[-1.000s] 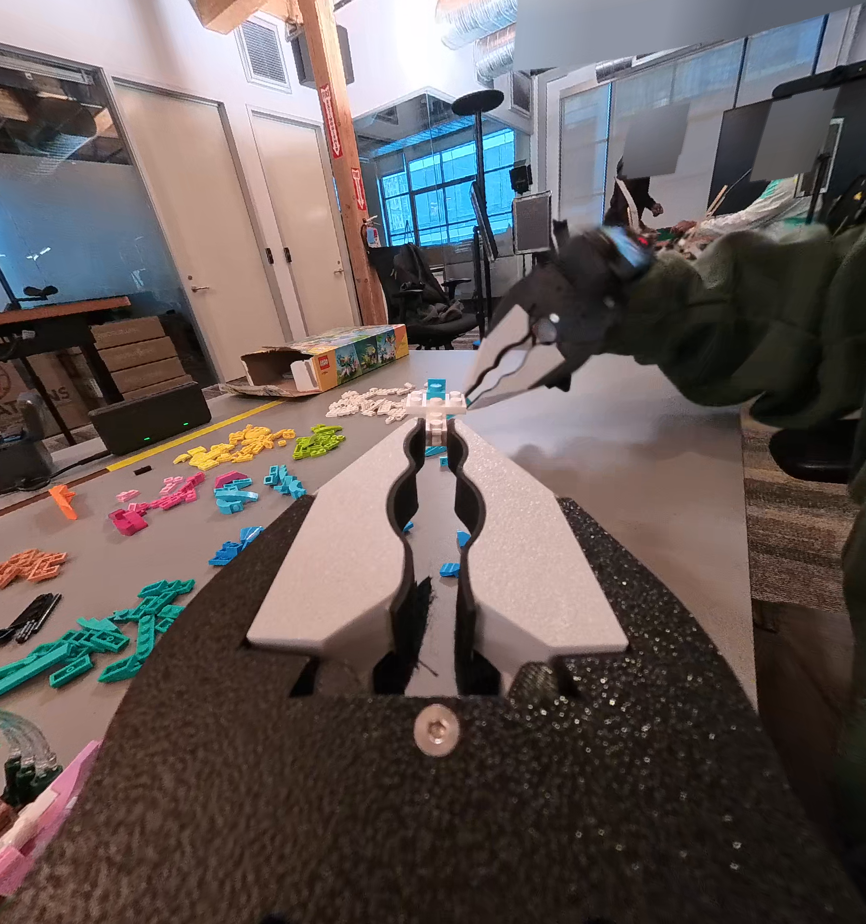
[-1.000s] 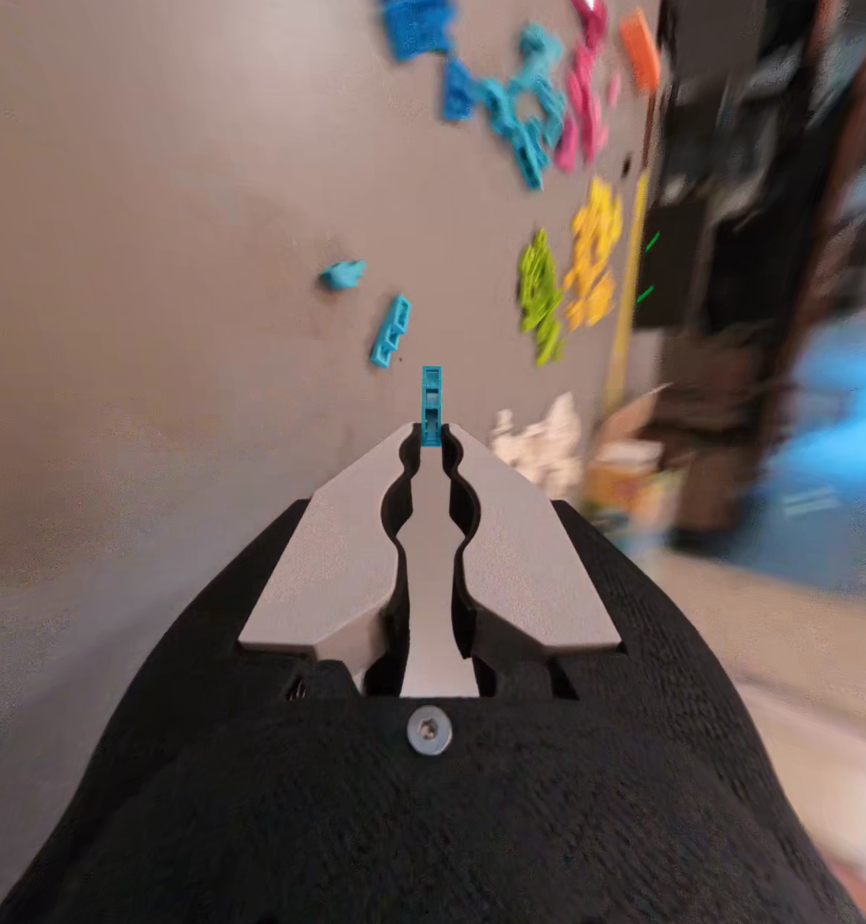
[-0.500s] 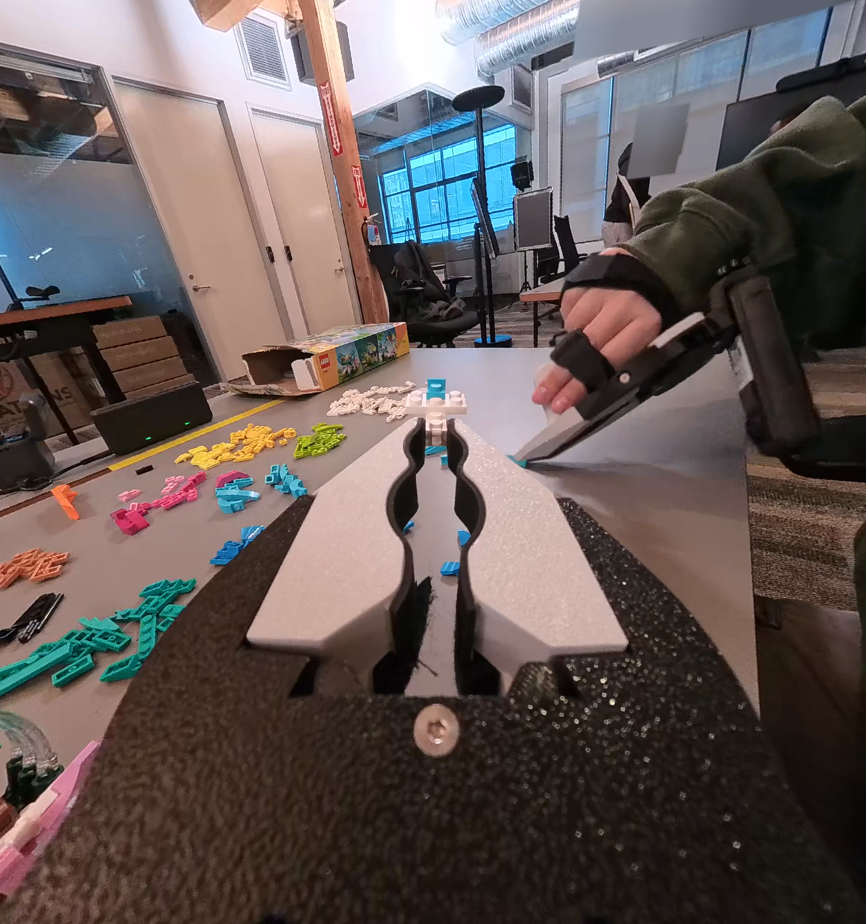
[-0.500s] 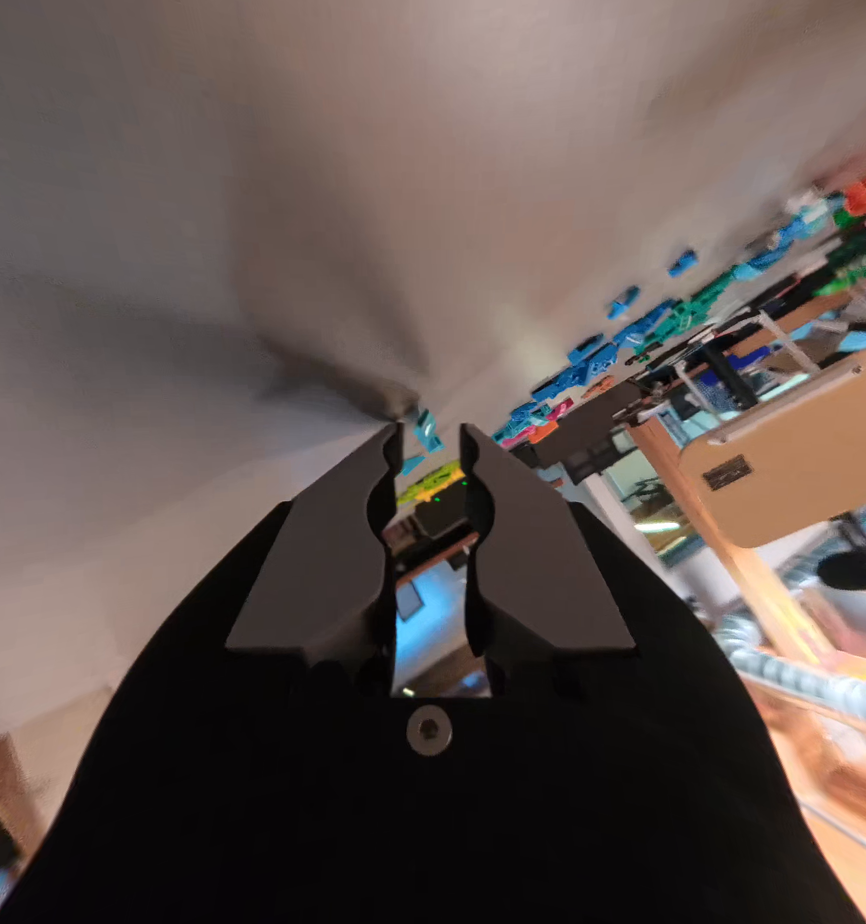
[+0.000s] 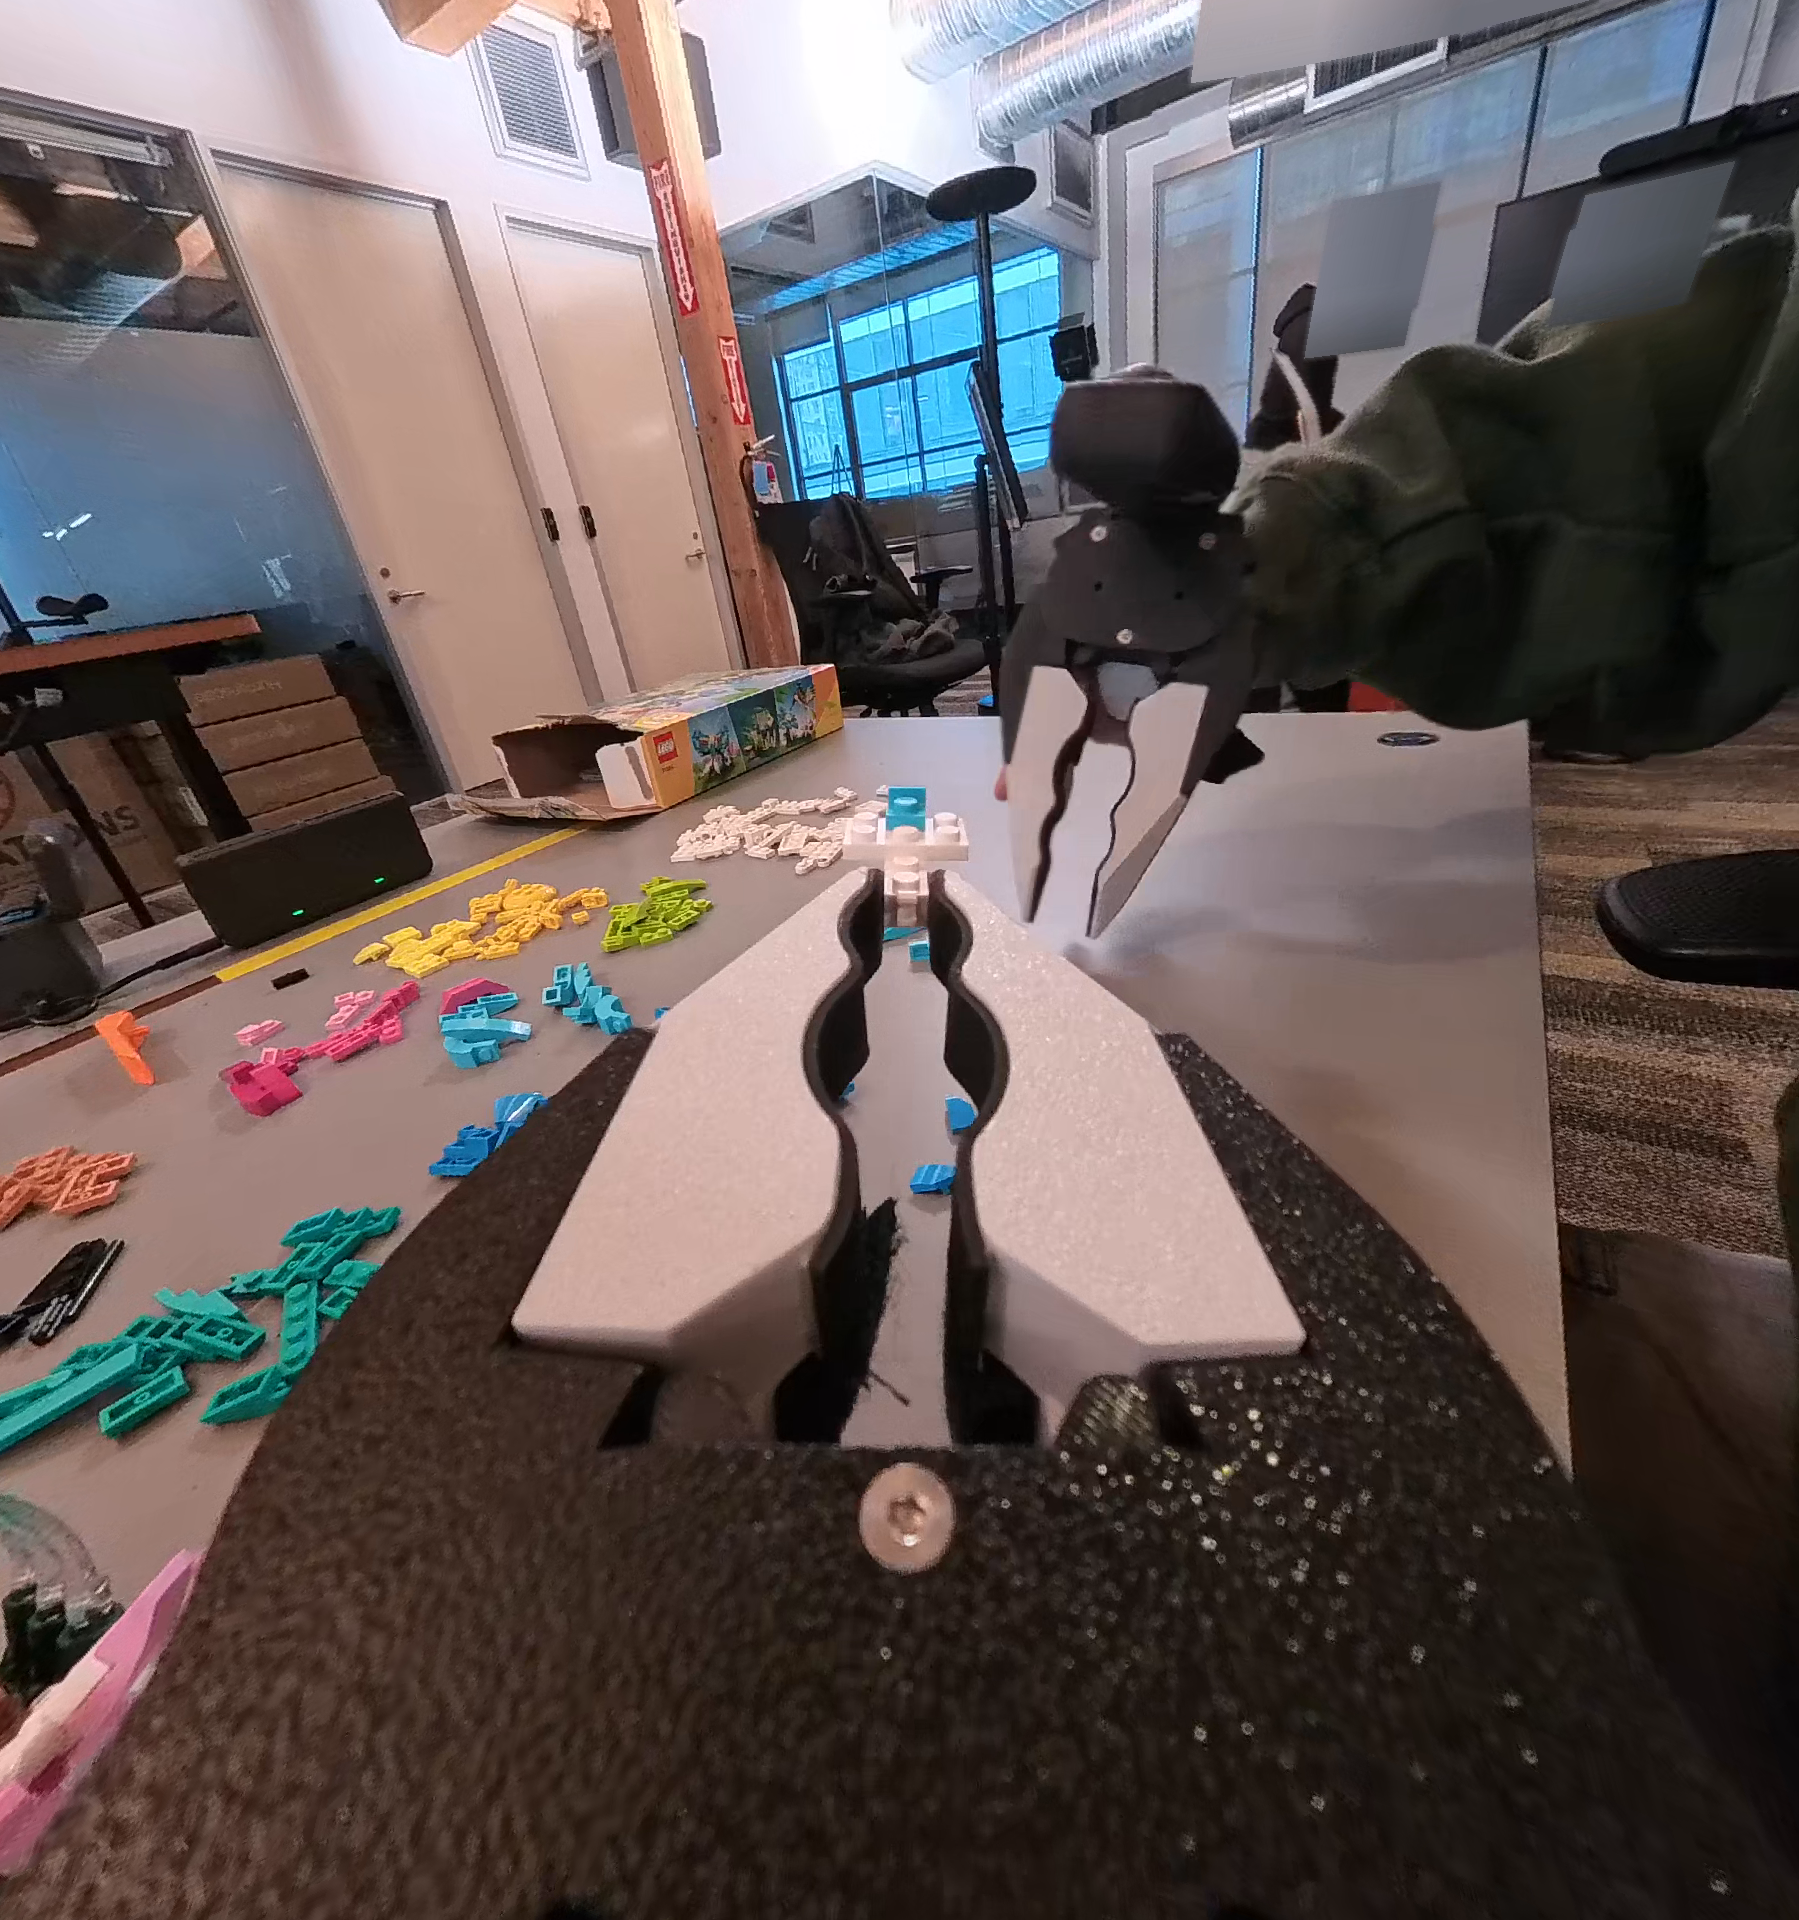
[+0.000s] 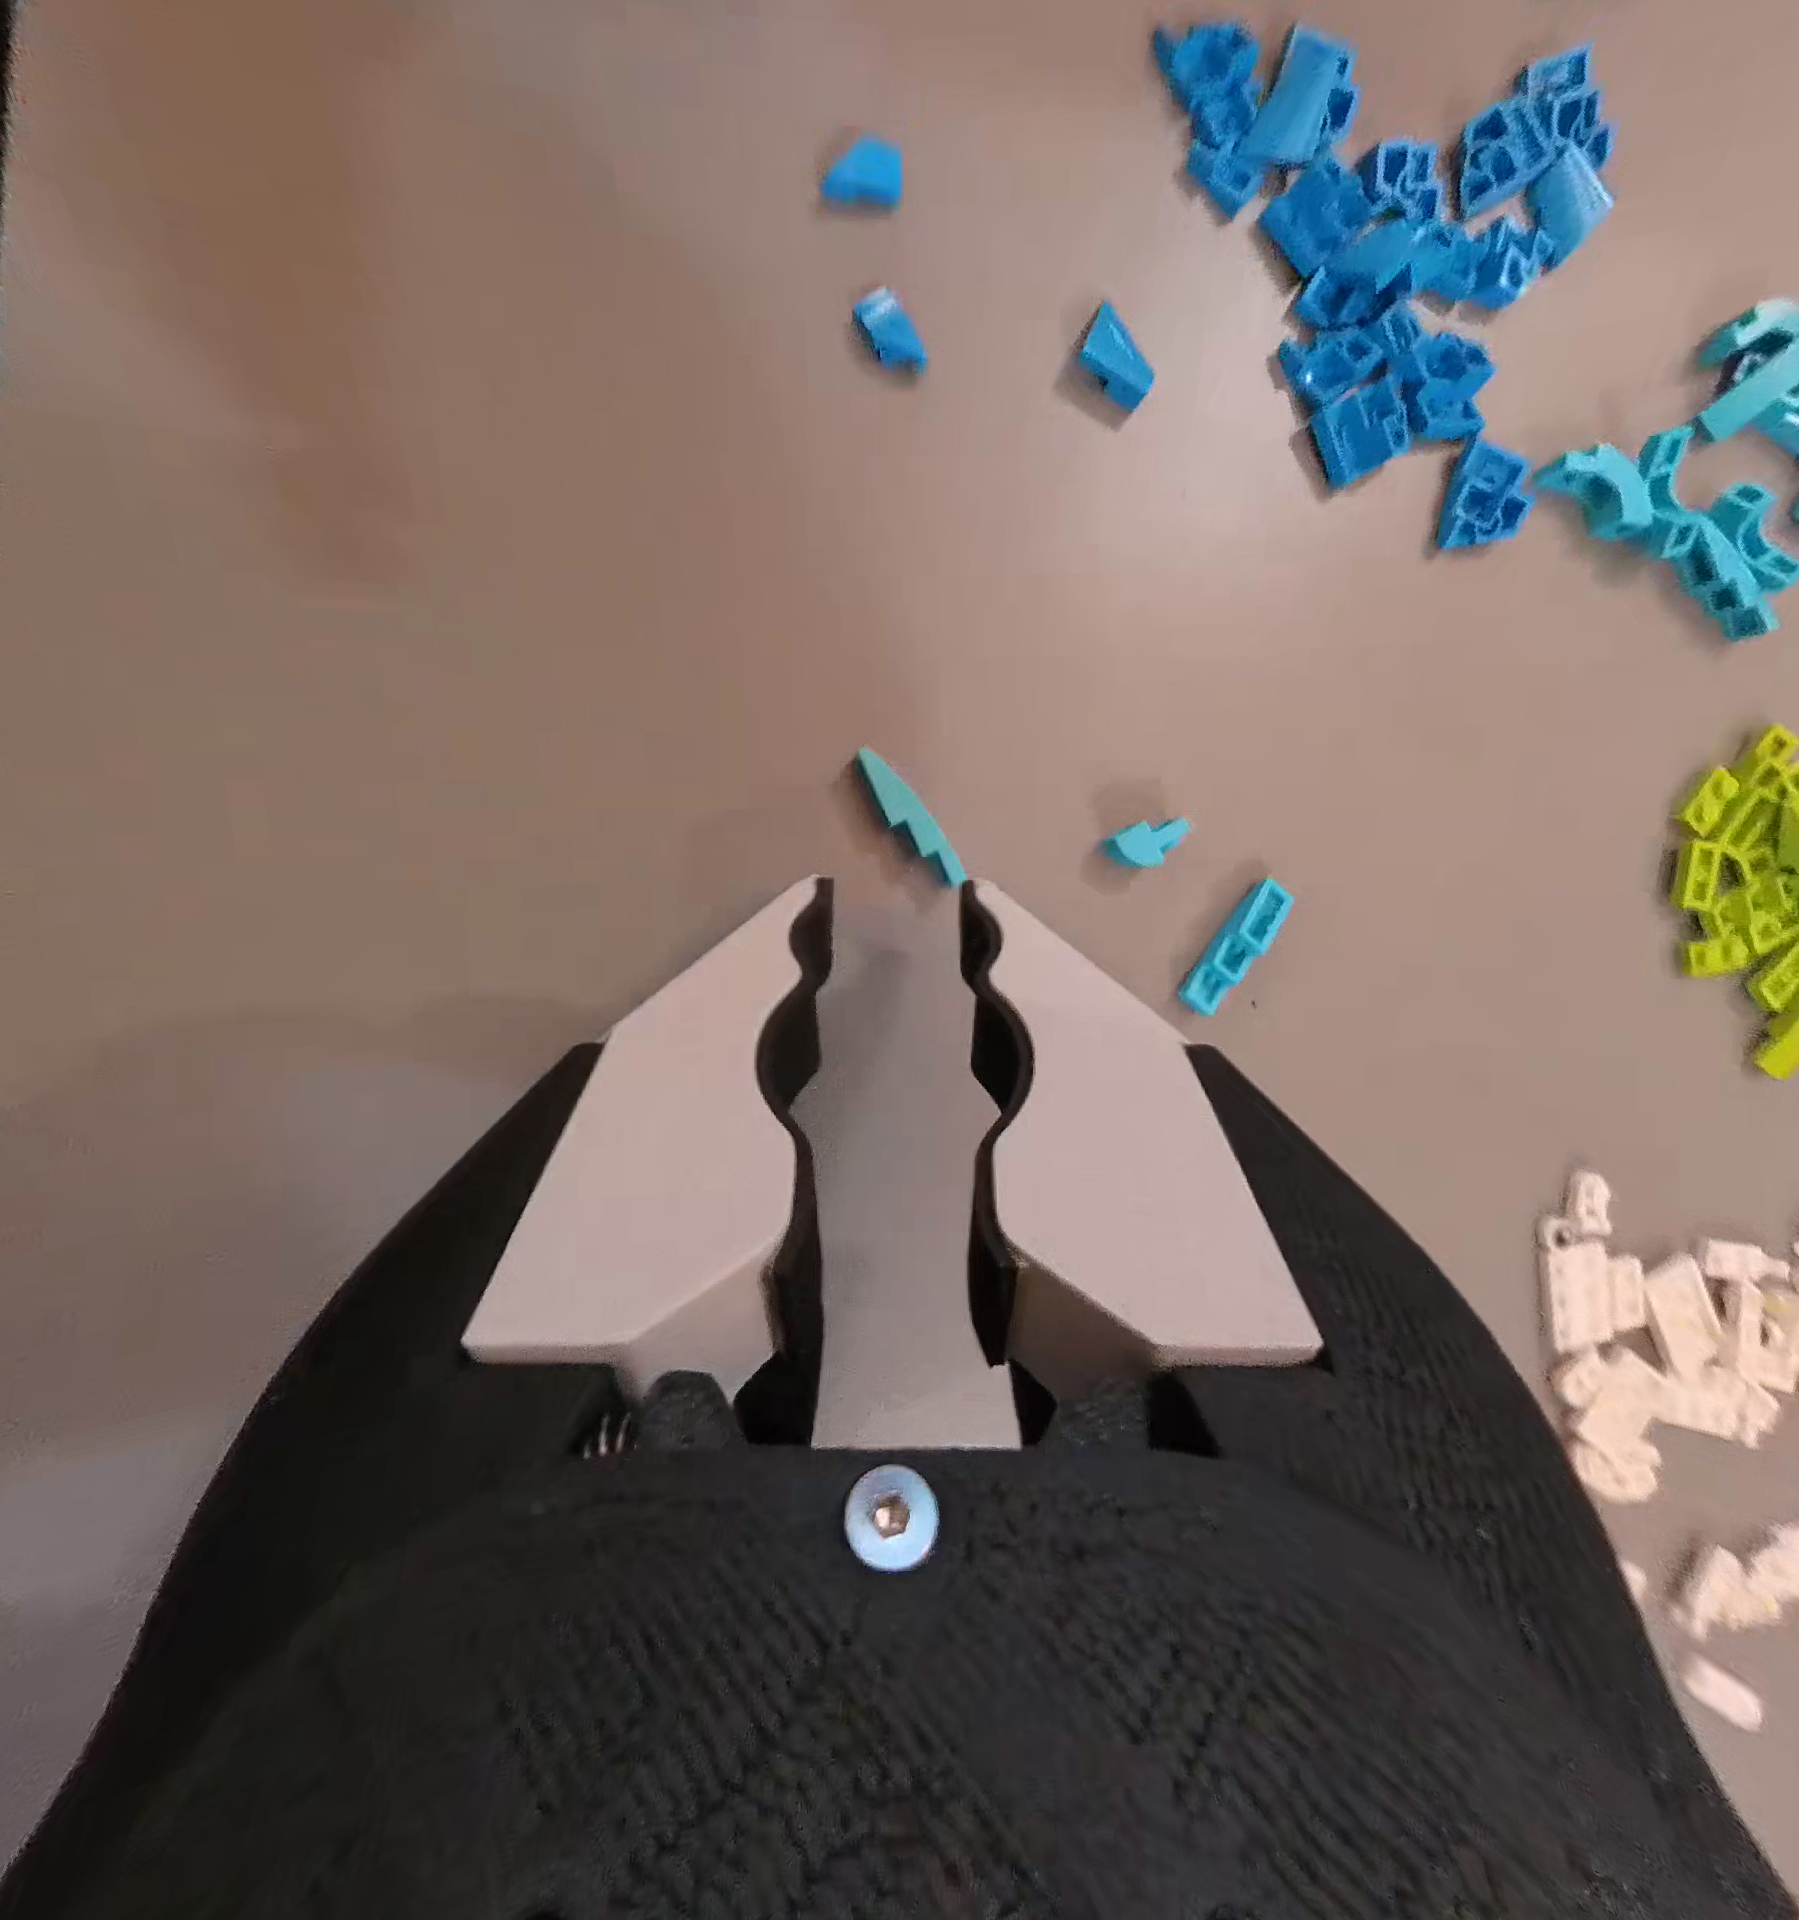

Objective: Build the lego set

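Note:
My left gripper (image 5: 903, 888) is shut on a small white and teal lego assembly (image 5: 905, 831) and holds it above the grey table (image 5: 1342, 987). My right gripper (image 6: 893, 883) is open and empty, pointing down at the table. It also shows in the left wrist view (image 5: 1061, 920), just right of the assembly, held by a person's green sleeve (image 5: 1497, 540). A thin teal stepped piece (image 6: 905, 816) lies on the table just beyond the right gripper's tips. A small teal piece (image 6: 1144, 842) and a teal plate (image 6: 1238, 945) lie to its right.
Sorted piles lie on the table: blue (image 6: 1394, 239), light teal (image 6: 1726, 499), lime (image 6: 1778, 904), white (image 6: 1705, 1340), yellow (image 5: 479, 925), pink (image 5: 323, 1039), orange (image 5: 48, 1184), green-teal (image 5: 178, 1340). An open set box (image 5: 666, 743) lies at the far edge. A partly built model (image 5: 1, 1704) is at the lower left. My hands' fingertips stand some 20 cm from each other. My right gripper's tips are some 6 cm from the teal plate (image 6: 1238, 945).
The right gripper set its teal piece on the table, opened, and has lifted and turned to point down over the loose teal pieces. The left gripper has stayed still with the assembly.

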`<state>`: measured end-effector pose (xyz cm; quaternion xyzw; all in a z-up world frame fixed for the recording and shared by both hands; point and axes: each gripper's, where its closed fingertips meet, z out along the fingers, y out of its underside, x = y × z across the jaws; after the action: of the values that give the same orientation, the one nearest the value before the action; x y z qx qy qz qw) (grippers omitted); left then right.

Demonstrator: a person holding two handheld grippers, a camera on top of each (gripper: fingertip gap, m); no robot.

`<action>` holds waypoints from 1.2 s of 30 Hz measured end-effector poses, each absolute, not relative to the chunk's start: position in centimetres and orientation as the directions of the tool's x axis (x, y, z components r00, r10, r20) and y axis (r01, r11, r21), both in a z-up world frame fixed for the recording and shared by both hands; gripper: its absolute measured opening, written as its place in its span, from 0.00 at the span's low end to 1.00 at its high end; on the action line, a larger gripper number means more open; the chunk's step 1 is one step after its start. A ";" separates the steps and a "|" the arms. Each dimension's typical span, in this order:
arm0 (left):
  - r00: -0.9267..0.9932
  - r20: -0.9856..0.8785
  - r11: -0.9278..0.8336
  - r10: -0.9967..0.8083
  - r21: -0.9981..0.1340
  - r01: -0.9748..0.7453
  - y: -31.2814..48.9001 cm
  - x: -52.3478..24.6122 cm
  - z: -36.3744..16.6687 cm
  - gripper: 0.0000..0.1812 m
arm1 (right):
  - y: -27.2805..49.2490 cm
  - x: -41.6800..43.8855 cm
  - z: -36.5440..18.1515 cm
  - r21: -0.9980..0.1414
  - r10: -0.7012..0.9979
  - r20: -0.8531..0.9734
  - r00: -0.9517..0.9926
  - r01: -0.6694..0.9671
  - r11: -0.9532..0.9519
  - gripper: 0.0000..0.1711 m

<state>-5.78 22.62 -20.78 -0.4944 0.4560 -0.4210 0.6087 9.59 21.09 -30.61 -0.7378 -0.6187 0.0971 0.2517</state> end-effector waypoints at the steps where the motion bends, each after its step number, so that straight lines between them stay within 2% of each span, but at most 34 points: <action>1: 0.228 -0.139 0.156 -0.964 -0.986 0.060 22.6 -5.8 -20.8 0.03 | 21.3 9.4 -30.7 -0.502 0.967 0.155 0.202 0.859 -0.099 0.16; 4: 0.226 -0.141 0.158 -0.964 -0.986 0.059 22.6 -5.7 -20.8 0.03 | 21.7 9.6 -31.4 -0.486 0.977 0.153 0.146 0.872 -0.054 0.17; 9: 0.222 -0.144 0.160 -0.964 -0.986 0.055 22.5 -5.7 -20.9 0.03 | 22.0 9.2 -31.5 -0.533 0.980 0.127 0.154 0.843 -0.064 0.09; 12: 0.223 -0.144 0.160 -0.964 -0.986 0.055 22.5 -5.7 -20.9 0.03 | 22.1 8.6 -31.0 -0.505 0.956 0.277 0.093 0.861 0.062 0.04; 14: 0.224 -0.145 0.161 -0.964 -0.985 0.055 22.5 -5.7 -20.9 0.03 | 22.5 8.2 -30.7 -0.383 0.875 0.483 -0.025 0.893 0.237 0.01; 16: 0.225 -0.144 0.160 -0.964 -0.986 0.055 22.5 -5.7 -20.8 0.03 | 22.7 7.9 -30.5 -0.172 0.729 0.655 -0.199 0.900 0.401 0.01; 20: 0.226 -0.146 0.162 -0.963 -0.985 0.054 22.5 -5.7 -20.9 0.03 | 22.8 7.1 -30.2 0.189 0.427 0.773 -0.469 0.813 0.551 0.01; 22: 0.226 -0.146 0.162 -0.963 -0.985 0.054 22.5 -5.7 -20.9 0.03 | 22.3 7.2 -30.8 0.265 0.378 0.751 -0.541 0.772 0.578 0.02; 24: 0.226 -0.147 0.163 -0.963 -0.985 0.054 22.5 -5.7 -20.9 0.03 | 21.8 7.5 -31.4 0.283 0.380 0.725 -0.574 0.752 0.595 0.03; 27: 0.225 -0.147 0.163 -0.963 -0.985 0.054 22.5 -5.7 -20.9 0.03 | 21.1 7.4 -31.1 0.217 0.433 0.713 -0.552 0.761 0.612 0.09; 29: 0.225 -0.147 0.163 -0.963 -0.985 0.053 22.5 -5.7 -20.9 0.03 | 20.3 7.2 -30.6 0.055 0.565 0.682 -0.465 0.802 0.594 0.14; 32: 0.224 -0.147 0.163 -0.963 -0.985 0.053 22.5 -5.7 -20.9 0.03 | 19.9 6.6 -29.9 -0.322 0.849 0.505 -0.156 0.879 0.352 0.19; 33: 0.224 -0.147 0.163 -0.963 -0.985 0.053 22.5 -5.7 -20.9 0.03 | 20.1 6.4 -29.6 -0.410 0.901 0.430 -0.058 0.877 0.252 0.20; 36: 0.224 -0.147 0.162 -0.964 -0.985 0.053 22.5 -5.6 -20.9 0.03 | 20.4 6.3 -30.4 -0.529 0.972 0.184 0.145 0.848 -0.026 0.19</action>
<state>-5.65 22.50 -20.87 -0.4934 0.4613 -0.4188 0.6070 6.34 20.44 -30.37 -0.7070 -0.6438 0.1149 0.2692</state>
